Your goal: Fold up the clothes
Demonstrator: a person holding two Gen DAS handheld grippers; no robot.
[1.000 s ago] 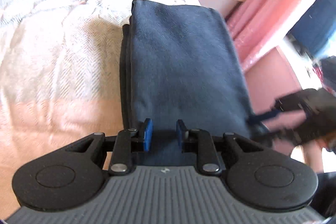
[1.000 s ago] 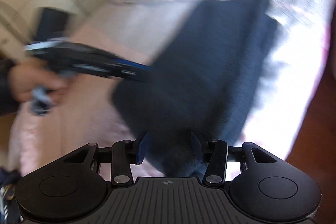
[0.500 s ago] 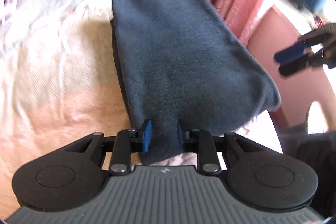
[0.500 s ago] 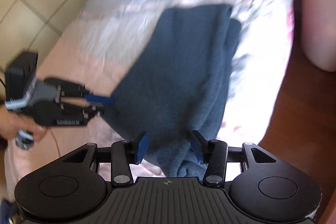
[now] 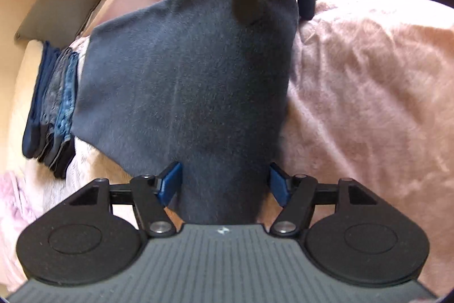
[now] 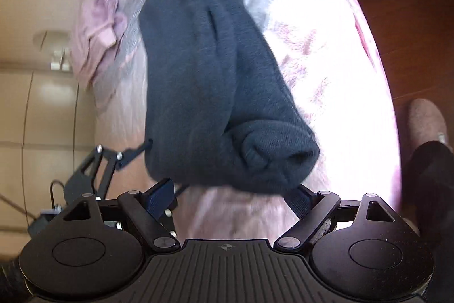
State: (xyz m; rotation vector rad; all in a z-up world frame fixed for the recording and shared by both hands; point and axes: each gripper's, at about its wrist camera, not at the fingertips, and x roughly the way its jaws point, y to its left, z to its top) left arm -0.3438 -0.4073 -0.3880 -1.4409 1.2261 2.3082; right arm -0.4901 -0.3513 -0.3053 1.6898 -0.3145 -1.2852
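Meanwhile, folded navy garment (image 5: 187,81) on pink bedspread (image 5: 369,81), beside stacked jeans (image 5: 54,104).

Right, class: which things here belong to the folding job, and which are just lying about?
In the job:
- dark blue garment, on the bed
- left gripper, jaws opening, cloth between them
- right gripper, jaws opening

Lying about:
- stack of folded jeans
- pink garment
- slipper on the floor
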